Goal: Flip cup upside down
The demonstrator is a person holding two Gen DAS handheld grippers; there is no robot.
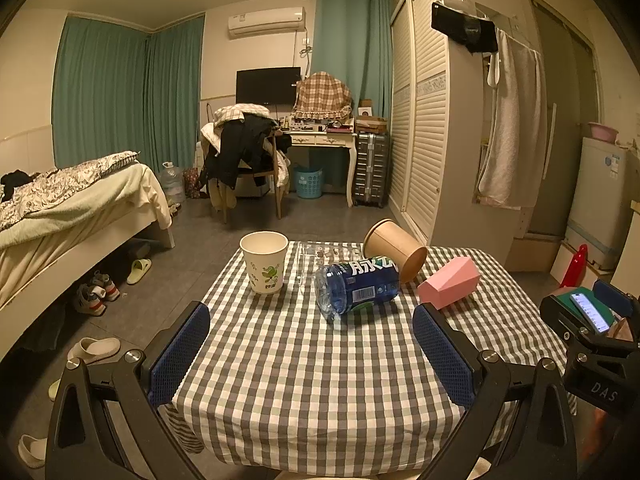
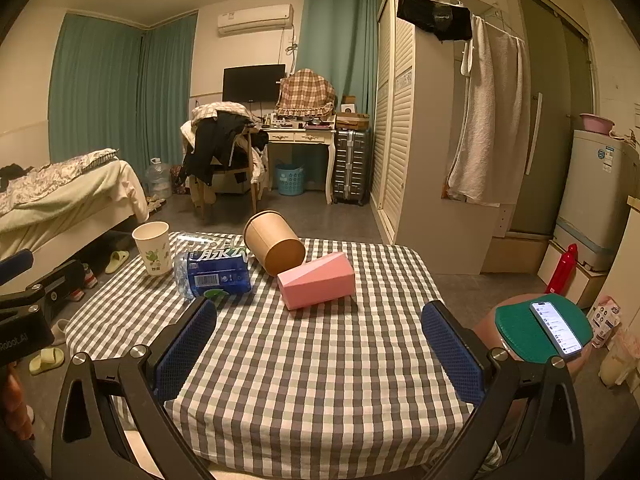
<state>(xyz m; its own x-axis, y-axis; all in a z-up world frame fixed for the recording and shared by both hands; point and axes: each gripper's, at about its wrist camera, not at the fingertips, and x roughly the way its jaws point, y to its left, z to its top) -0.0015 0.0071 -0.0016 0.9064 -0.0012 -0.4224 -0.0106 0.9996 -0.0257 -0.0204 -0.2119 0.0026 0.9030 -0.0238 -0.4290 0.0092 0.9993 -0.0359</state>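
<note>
A white paper cup [image 1: 264, 267] with a green print stands upright, mouth up, at the far left corner of the checked table [image 1: 304, 380]; it also shows in the right wrist view [image 2: 153, 248]. A brown paper cup [image 1: 394, 249] [image 2: 273, 248] lies tilted on its side at the far edge. A pink faceted cup [image 1: 450, 283] [image 2: 316, 286] lies on its side. My left gripper [image 1: 312, 356] is open and empty above the near part of the table. My right gripper [image 2: 320, 354] is open and empty, near the pink cup.
A blue-labelled plastic bottle [image 1: 356, 288] [image 2: 214, 274] lies on its side between the cups. A clear plastic container [image 1: 324, 256] sits behind it. A green-topped stool with a phone [image 2: 556, 326] stands right of the table. A bed [image 1: 60, 216] is at the left.
</note>
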